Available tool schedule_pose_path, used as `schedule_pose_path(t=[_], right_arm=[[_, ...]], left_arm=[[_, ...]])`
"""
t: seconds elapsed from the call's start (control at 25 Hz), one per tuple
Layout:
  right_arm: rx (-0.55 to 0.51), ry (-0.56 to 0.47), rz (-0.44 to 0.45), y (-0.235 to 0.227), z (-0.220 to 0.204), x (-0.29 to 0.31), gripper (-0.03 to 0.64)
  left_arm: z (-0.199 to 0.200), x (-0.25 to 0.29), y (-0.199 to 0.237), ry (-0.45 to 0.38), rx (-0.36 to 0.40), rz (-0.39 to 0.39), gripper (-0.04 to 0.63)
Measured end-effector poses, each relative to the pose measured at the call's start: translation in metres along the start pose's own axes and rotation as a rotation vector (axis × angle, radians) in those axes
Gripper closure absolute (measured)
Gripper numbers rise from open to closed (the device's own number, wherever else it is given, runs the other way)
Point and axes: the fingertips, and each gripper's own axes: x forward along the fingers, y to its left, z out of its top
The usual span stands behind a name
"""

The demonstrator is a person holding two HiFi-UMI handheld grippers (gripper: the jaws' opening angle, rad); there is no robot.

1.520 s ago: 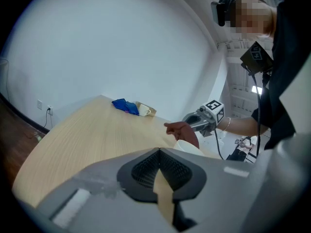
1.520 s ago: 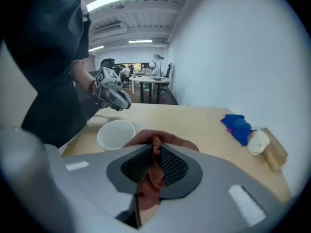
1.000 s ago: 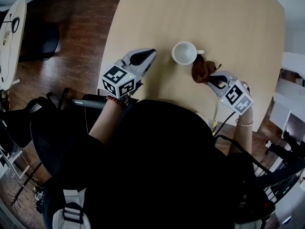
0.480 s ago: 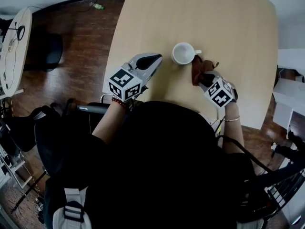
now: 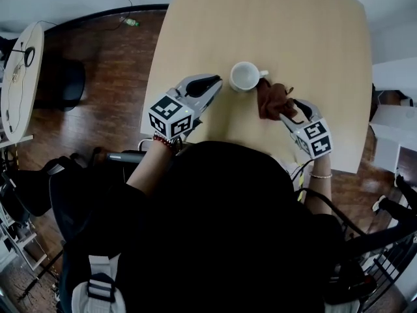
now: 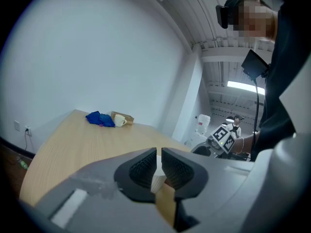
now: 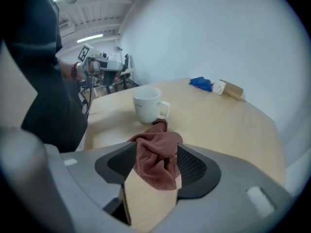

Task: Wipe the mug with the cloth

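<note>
A white mug [image 5: 245,76] stands upright on the pale wooden table [image 5: 313,38], its handle toward the right. Against that handle lies a crumpled brown cloth [image 5: 272,100]. My right gripper [image 5: 287,107] is at the cloth's near edge; its jaws have just been opening. In the right gripper view the cloth [image 7: 160,176] lies loosely in the wide gap of my right gripper [image 7: 156,149], with the mug [image 7: 147,103] beyond. My left gripper [image 5: 211,81] hovers just left of the mug, shut and holding nothing [image 6: 159,161].
At the table's far end sit a blue cloth [image 7: 200,83], a small mug [image 7: 219,87] and a brown box [image 7: 232,90]. The table's left edge drops to dark wood floor [image 5: 98,77]. A round side table [image 5: 16,70] stands at far left.
The right gripper's jaws went from closed on the cloth to wide open, and the gripper drew back toward me. The cloth now rests on the table by the mug's handle. The left gripper barely shifted.
</note>
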Motion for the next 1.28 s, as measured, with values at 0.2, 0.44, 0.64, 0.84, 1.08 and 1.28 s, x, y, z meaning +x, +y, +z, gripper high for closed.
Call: schedule_pose_path(t=[0.2, 0.44, 0.64, 0.84, 1.08, 1.28], right_arm=[[0.148, -0.200, -0.119, -0.019, 0.027, -0.056, 0.351], [0.183, -0.429, -0.198, -0.020, 0.071, -0.093, 0.351], [0.238, -0.647, -0.267, -0.027, 0.097, -0.122, 0.353], [0.248, -0.687, -0.337, -0.040, 0.103, -0.129, 0.354], [0.298, -0.657, -0.457, -0.055, 0.092, -0.128, 0.364], [0.295, -0.622, -0.505, -0.063, 0.079, -0.140, 0.364]], left_arm=[[0.022, -0.003, -0.009, -0.018, 0.041, -0.010, 0.574], [0.024, -0.005, -0.012, -0.044, 0.038, 0.012, 0.589], [0.032, -0.011, -0.018, -0.068, 0.042, 0.009, 0.588], [0.046, -0.026, -0.015, -0.099, 0.045, 0.041, 0.588], [0.041, -0.045, -0.004, -0.099, 0.032, 0.073, 0.588], [0.038, -0.040, -0.008, -0.105, 0.019, 0.073, 0.588]])
